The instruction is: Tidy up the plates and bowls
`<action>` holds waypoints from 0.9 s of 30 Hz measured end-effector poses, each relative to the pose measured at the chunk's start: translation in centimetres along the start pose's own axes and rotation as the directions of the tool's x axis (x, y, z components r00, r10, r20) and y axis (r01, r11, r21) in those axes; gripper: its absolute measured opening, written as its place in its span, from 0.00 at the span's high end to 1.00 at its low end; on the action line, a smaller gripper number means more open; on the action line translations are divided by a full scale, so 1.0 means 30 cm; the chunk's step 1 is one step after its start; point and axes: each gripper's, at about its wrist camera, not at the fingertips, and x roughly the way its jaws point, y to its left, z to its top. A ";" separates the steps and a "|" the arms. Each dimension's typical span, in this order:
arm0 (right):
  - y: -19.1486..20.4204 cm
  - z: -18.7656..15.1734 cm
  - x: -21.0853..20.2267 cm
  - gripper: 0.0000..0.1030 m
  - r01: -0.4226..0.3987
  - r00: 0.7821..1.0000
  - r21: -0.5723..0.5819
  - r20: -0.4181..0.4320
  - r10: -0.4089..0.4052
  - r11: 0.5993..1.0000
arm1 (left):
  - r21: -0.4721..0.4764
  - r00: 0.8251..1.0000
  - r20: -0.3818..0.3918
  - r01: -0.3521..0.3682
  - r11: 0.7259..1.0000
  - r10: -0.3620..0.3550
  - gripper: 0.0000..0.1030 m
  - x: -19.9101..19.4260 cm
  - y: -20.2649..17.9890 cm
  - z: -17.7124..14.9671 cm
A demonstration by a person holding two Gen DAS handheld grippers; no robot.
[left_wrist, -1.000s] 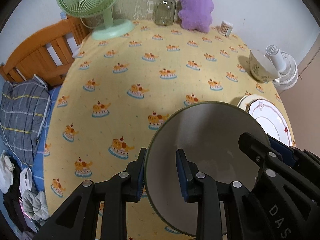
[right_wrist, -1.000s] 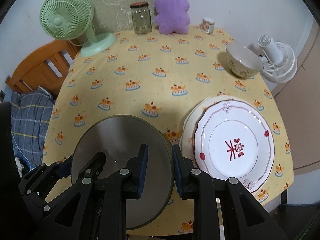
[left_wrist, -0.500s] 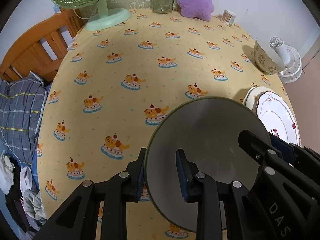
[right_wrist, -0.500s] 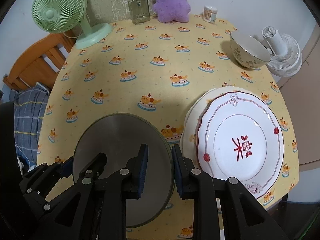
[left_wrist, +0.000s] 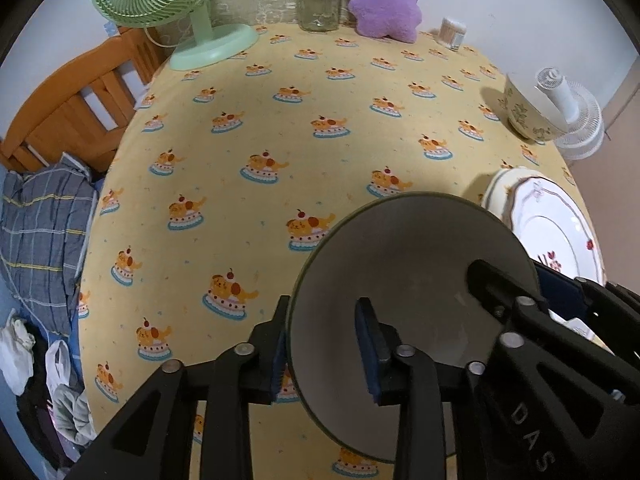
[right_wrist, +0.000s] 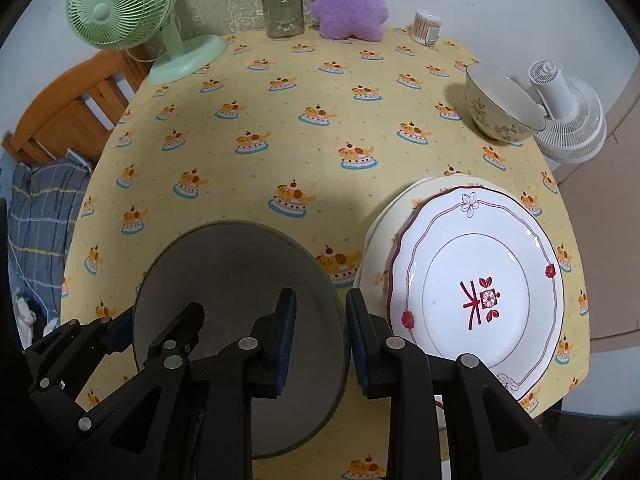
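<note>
1. Two hand-held grippers sit on one grey bowl: left hand-held gripper straddles its left rim, right hand-held gripper straddles its right rim.
2. Just changed: a second ago both sets of jaws were pinched tight on the rim; now both are opening. Rim wall is between the pads on each side, but gaps show, so neither grip looks firm.
3. Meaning, as I read it: the bowl is being released, so this placement is about done. The bowl looks set down on the surface; contact underneath is hidden.
4. Bowl position: near edge of the surface, just left of the plate stack, close to it, touching or not unclear.
5. Outward: red-patterned plate lies on a cream plate, offset, at the right.
6. Floral bowl stands alone at the far right, well apart. Likely next: nest the bowls together.
</note>
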 end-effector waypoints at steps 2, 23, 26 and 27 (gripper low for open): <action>-0.001 0.000 -0.002 0.53 -0.040 0.999 0.001 -0.006 0.040 0.999 | 0.007 1.000 0.004 0.007 1.000 -0.007 0.63 -0.015 0.001 0.000; -0.010 0.021 -0.225 0.24 -0.033 0.989 0.090 0.145 0.020 0.995 | 0.092 0.985 0.143 0.084 0.992 -0.097 0.24 -0.210 -0.019 0.060; -0.027 0.035 -0.247 0.24 -0.048 0.984 0.078 0.173 0.034 0.996 | 0.092 0.980 0.158 0.103 0.990 -0.117 0.19 -0.224 -0.036 0.076; -0.032 0.040 -0.251 0.24 -0.051 0.983 0.076 0.178 0.037 0.996 | 0.092 0.980 0.159 0.104 0.990 -0.118 0.19 -0.225 -0.045 0.084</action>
